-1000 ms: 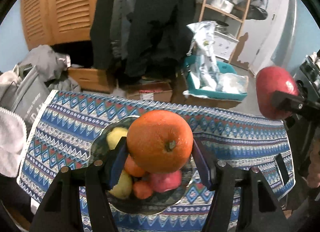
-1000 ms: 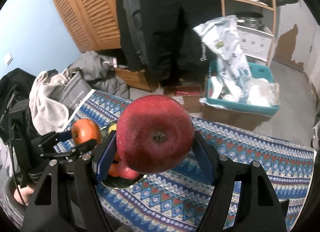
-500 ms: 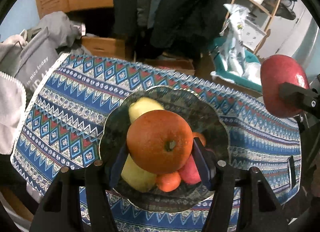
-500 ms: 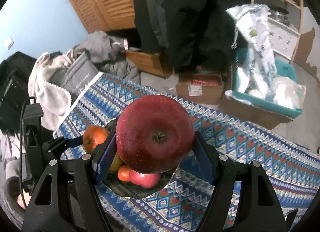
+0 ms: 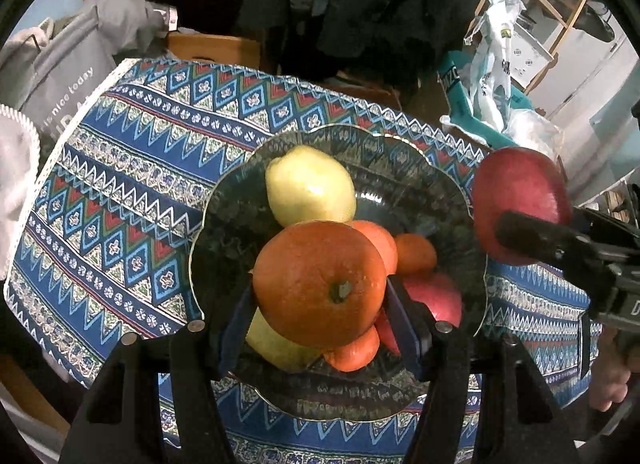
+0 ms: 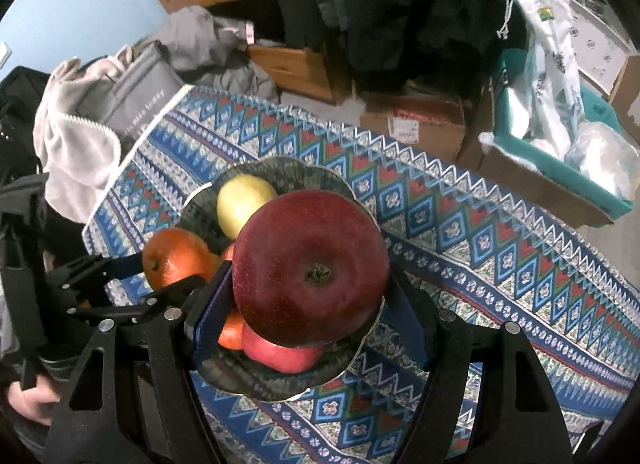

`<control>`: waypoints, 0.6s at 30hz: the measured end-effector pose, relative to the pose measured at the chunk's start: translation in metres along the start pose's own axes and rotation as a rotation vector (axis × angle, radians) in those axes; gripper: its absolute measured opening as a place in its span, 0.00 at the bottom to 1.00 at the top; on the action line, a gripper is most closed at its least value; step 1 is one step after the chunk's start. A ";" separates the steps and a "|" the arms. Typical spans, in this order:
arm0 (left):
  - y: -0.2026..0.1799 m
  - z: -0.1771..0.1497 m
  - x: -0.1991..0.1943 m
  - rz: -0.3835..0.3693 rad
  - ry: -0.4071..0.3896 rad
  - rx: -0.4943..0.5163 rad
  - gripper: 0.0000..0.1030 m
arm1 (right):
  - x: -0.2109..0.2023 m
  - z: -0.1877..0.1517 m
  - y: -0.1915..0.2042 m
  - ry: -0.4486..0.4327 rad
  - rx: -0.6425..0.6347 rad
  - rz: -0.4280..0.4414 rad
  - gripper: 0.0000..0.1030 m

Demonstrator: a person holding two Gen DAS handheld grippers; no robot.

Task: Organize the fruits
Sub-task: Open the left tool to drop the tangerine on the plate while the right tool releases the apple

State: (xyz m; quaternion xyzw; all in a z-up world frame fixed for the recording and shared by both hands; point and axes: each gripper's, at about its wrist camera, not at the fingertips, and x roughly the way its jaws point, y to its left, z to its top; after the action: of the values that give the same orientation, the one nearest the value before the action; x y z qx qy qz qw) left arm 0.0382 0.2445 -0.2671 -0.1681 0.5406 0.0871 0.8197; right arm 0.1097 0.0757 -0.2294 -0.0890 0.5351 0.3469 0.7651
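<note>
Now left gripper (image 5: 320,300) clamps dimpled round orange (image 5: 320,284); right gripper (image 6: 310,296) clamps glossy dark-red apple (image 6: 310,268), both above scalloped dark glass bowl (image 5: 404,168) on zigzag-patterned cloth (image 5: 120,192).

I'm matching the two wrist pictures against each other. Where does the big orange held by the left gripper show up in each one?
Left wrist view: the orange sits at the centre, between the left gripper's fingers, above the bowl.
Right wrist view: the orange is at the left, beside the red apple.
Shared landmark: the yellow fruit at the bowl's far side.
</note>
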 end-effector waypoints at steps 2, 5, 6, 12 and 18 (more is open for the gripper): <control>0.001 -0.001 0.004 0.004 0.012 -0.003 0.63 | 0.006 0.000 0.000 0.012 -0.001 0.001 0.72; 0.002 -0.002 0.005 0.003 0.012 -0.006 0.64 | 0.014 -0.001 0.002 0.028 -0.008 -0.004 0.72; 0.001 -0.002 0.005 0.003 0.016 -0.005 0.64 | 0.018 -0.001 0.002 0.035 -0.012 -0.009 0.72; -0.001 0.000 -0.002 0.010 -0.007 0.000 0.64 | 0.031 -0.003 0.002 0.067 -0.020 -0.024 0.72; -0.003 0.002 -0.013 0.017 -0.039 0.008 0.64 | 0.039 -0.001 -0.001 0.090 -0.014 -0.027 0.72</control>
State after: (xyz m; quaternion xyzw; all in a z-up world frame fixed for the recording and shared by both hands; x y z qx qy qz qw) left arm 0.0358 0.2432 -0.2538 -0.1584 0.5262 0.0952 0.8301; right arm 0.1171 0.0917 -0.2641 -0.1170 0.5654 0.3361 0.7441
